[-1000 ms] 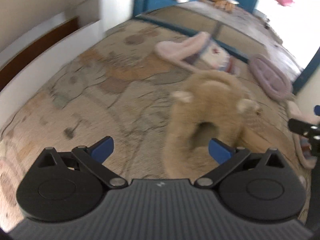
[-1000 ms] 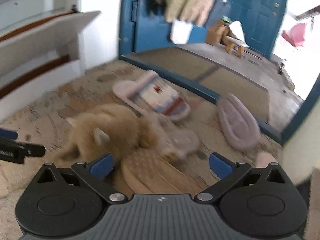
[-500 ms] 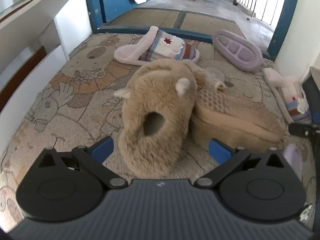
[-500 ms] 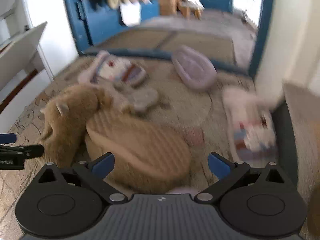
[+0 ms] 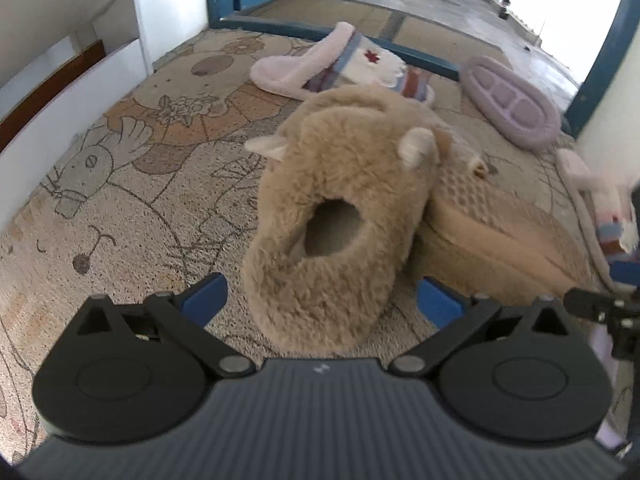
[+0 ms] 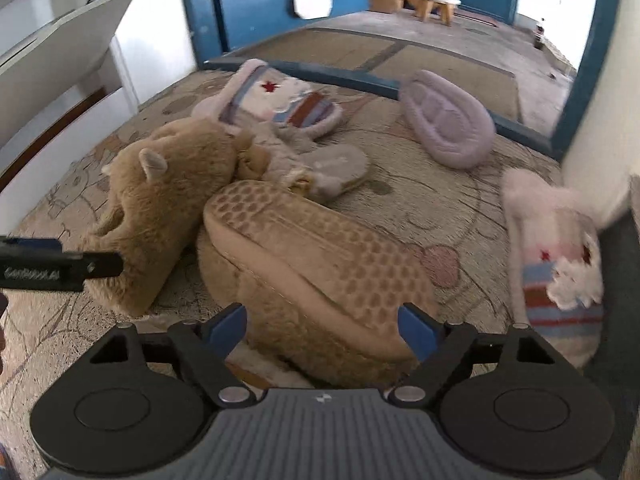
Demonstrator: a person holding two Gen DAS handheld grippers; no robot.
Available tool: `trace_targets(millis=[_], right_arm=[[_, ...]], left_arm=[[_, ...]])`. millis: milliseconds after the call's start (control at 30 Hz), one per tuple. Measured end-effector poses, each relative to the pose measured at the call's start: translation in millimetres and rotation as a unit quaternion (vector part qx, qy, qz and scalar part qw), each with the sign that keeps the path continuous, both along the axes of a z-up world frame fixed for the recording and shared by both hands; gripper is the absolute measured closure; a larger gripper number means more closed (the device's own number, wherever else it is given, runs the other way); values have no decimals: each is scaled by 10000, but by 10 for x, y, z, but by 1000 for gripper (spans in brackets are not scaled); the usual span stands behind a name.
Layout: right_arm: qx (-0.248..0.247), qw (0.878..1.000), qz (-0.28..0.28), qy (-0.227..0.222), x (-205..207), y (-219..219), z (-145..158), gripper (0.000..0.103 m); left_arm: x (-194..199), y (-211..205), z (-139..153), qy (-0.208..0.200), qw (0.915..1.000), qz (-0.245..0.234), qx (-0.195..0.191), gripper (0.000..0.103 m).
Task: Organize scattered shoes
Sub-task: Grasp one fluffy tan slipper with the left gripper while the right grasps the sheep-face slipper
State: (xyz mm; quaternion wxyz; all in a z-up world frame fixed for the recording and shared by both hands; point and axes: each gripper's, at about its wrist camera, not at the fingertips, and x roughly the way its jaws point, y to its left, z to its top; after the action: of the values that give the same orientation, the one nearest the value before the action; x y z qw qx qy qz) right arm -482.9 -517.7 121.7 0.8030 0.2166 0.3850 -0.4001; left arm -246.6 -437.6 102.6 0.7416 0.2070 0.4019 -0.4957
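On a cartoon-print rug (image 5: 132,184), the left gripper (image 5: 320,296) hangs open around an upright tan plush slipper (image 5: 340,216), while the right gripper (image 6: 322,326) is closing around its overturned mate (image 6: 316,264), probably beginning pickup; next, squeeze and lift.

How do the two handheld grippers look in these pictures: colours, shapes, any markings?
Both look alike. The left gripper and the right gripper each have a grey ribbed body, two round black discs, black linkage bars with silver pivot pins, and blue fingertips. The left gripper's black finger carries white lettering in the right wrist view, too blurred to read.
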Motion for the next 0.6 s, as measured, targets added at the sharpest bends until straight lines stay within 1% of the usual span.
trace_targets(millis=[133,233,367,467,533,600], right_arm=[[-47,9998,98,-160,105,-126,41,37],[-45,9992,293,-283,240,-198,69,41],[-113,9979,563,-313,443,-247,97,41],[-224,9953,877,-344,694,-318,115,41],[-265,9937,1053,-286,837,-367,114,44],[-311,9918,1216,-255,941,-411,132,47]], left_arm=[[84,-83,-57,88,9997,206,-36,0],[159,-103,-152,287,9991,312,-20,0],[236,-90,-262,616,9973,395,-95,0],[293,-91,-342,874,9952,387,-226,1],[304,-88,-353,930,9946,350,-286,5],[295,-82,-344,956,9944,281,-349,15]])
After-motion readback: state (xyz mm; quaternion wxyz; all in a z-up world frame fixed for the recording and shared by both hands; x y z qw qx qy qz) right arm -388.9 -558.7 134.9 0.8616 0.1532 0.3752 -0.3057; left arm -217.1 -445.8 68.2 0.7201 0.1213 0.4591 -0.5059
